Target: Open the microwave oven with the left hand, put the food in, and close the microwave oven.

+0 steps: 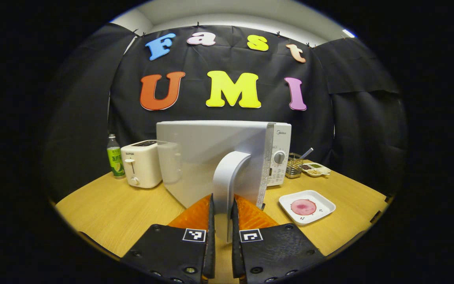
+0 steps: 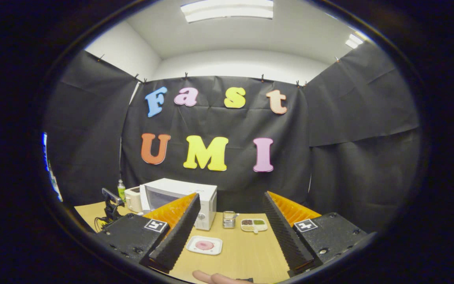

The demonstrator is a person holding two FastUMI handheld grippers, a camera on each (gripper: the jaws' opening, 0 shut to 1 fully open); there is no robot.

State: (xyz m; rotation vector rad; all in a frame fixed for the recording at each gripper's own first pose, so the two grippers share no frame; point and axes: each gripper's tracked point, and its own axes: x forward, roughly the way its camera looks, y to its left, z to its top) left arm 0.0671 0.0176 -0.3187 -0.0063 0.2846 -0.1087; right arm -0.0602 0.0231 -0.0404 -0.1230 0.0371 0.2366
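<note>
1. While pulling the microwave (image 1: 227,157) door wide, left gripper (image 1: 222,221) clamped on its handle (image 1: 227,177).
2. Right gripper (image 2: 230,232) spread apart, waiting to lift food plate (image 2: 204,245) near bench front edge.

"Midea" on microwave (image 1: 278,157), "SUPOR" on toaster (image 1: 140,163)

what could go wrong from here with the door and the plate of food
The left gripper is shut on the door handle; the microwave may slide if pulled hard. The door, once swung wide, might sweep towards the toaster. The right gripper hangs open, far above the plate.
</note>
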